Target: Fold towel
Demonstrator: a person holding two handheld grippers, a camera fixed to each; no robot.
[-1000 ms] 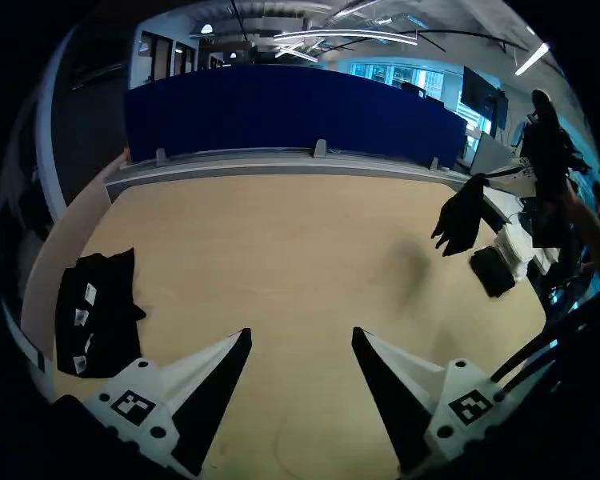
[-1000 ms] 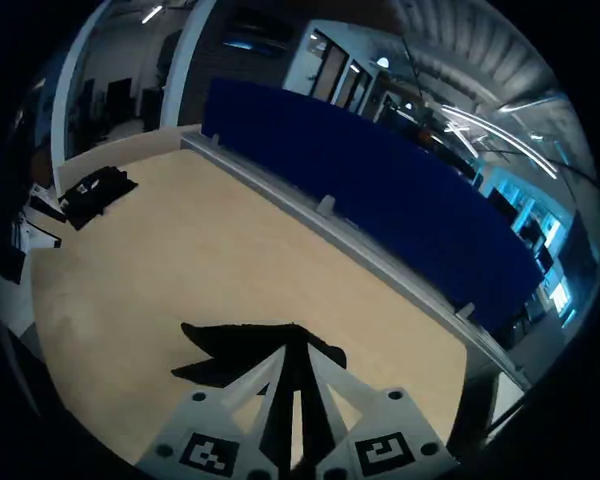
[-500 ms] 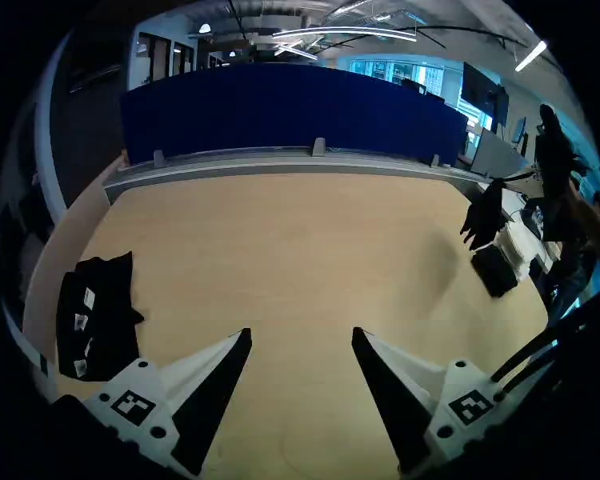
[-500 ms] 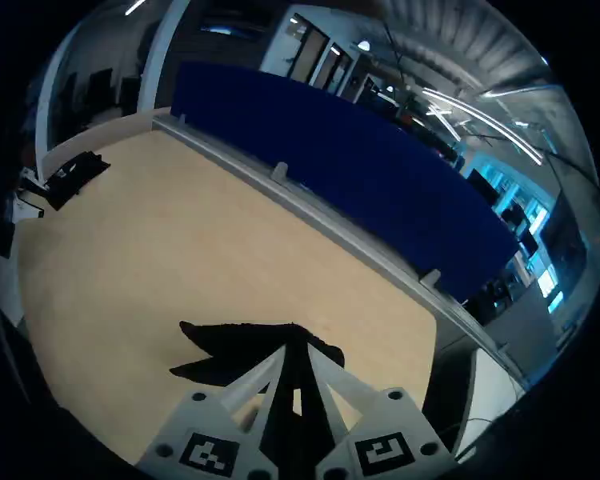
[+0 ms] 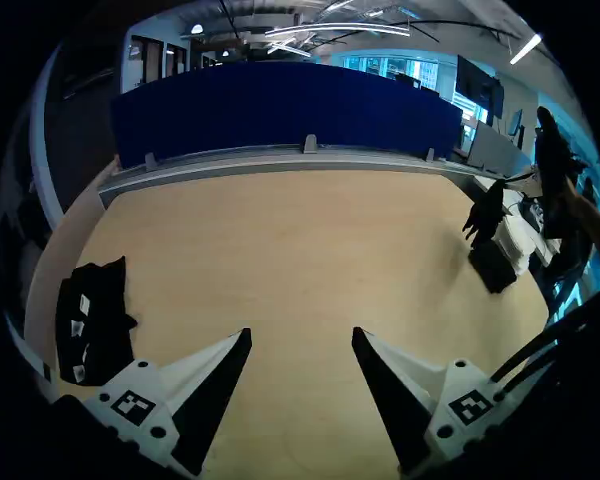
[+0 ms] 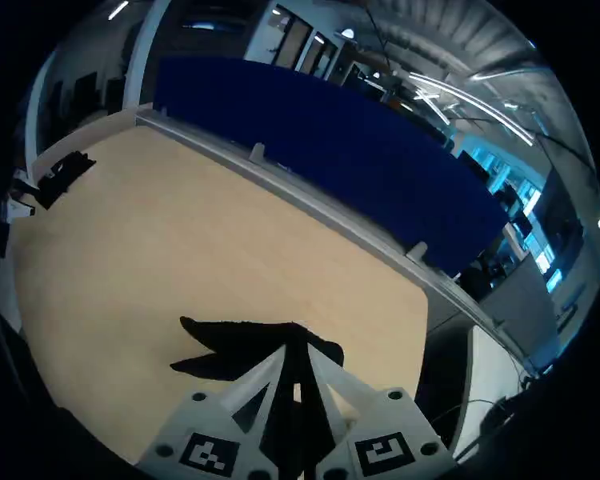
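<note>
The right gripper [image 6: 298,356] is clenched on a black towel [image 6: 236,350], which hangs down from its fingers above the right end of the wooden table [image 5: 300,232]. The left gripper [image 5: 300,332] stands released, holding nothing. The towel lies far to its right, so the right hand is much nearer.

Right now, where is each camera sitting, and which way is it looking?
Left gripper view: rides on the left claw and looks forward across the wooden table to the blue divider. Its own open fingers show at the bottom, and a person's arm at far right.
Right gripper view: rides on the right claw and looks slantwise across the table. Its own fingers show, shut on a black towel.
Shared: the table, the divider and the black cloth pile.
</note>
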